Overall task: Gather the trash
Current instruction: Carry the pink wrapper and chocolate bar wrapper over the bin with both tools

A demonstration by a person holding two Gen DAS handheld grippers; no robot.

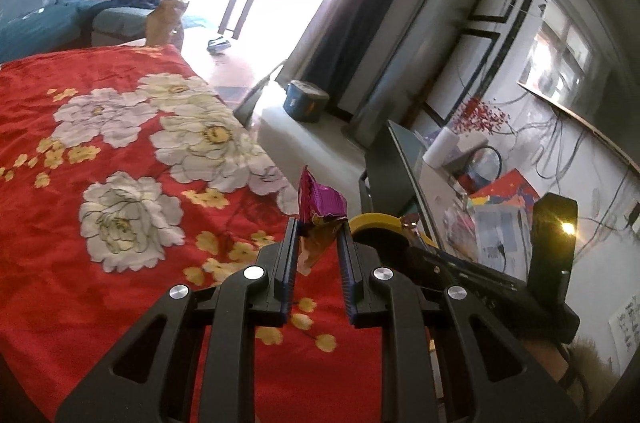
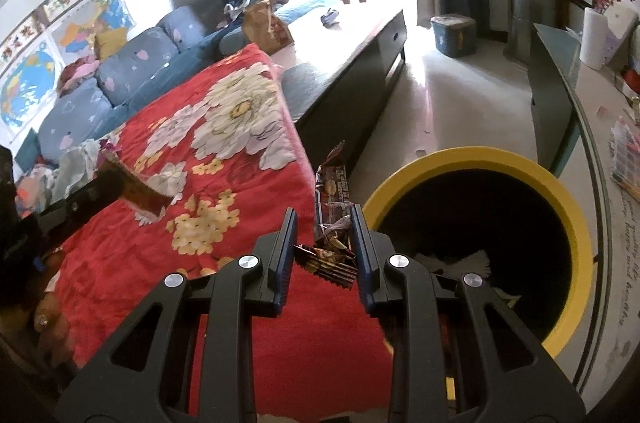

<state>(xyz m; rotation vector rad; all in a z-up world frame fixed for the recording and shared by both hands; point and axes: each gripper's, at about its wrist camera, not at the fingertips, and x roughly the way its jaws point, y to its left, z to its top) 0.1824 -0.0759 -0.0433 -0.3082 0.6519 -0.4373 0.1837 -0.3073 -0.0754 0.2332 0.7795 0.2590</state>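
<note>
Black linkage arms with silver pivot bolts fill the bottom of both wrist views. Left gripper [image 1: 318, 223]: jaws narrow, clamped on a crumpled purple foil wrapper [image 1: 322, 209]. Wrapper is magenta-purple at the top, gold-brown with print lower down; its top edge sticks up past the fingertips and a pale lower corner hangs down between the pads. Left tongs tilt downward over the red floral blanket [image 1: 100, 151], close to its right edge. Just right of the left tongs' tips, a slice of the yellow-rimmed bin [image 1: 374, 221] shows, partly hidden by the other tool's black body.

Right gripper [image 2: 326, 217]: jaws narrow, clamped on a brown snack wrapper [image 2: 334, 191]. Wrapper is dark brown with white and red print, twisted and creased; one end rises above the fingertips, the other, with a serrated seal edge, spreads out below and between the pads. Right tongs also angle downward, at the blanket's [image 2: 224, 151] right edge. Bin [image 2: 476, 159] sits on the pale floor immediately right of the right tongs, its black interior open to the camera, some pale scraps visible inside near the right finger.

Far left of the right tongs, the left tool appears as a dark blurred shape with a brownish-gold piece at its tip. A hand [image 2: 50, 319] is partly visible at lower left.
</note>
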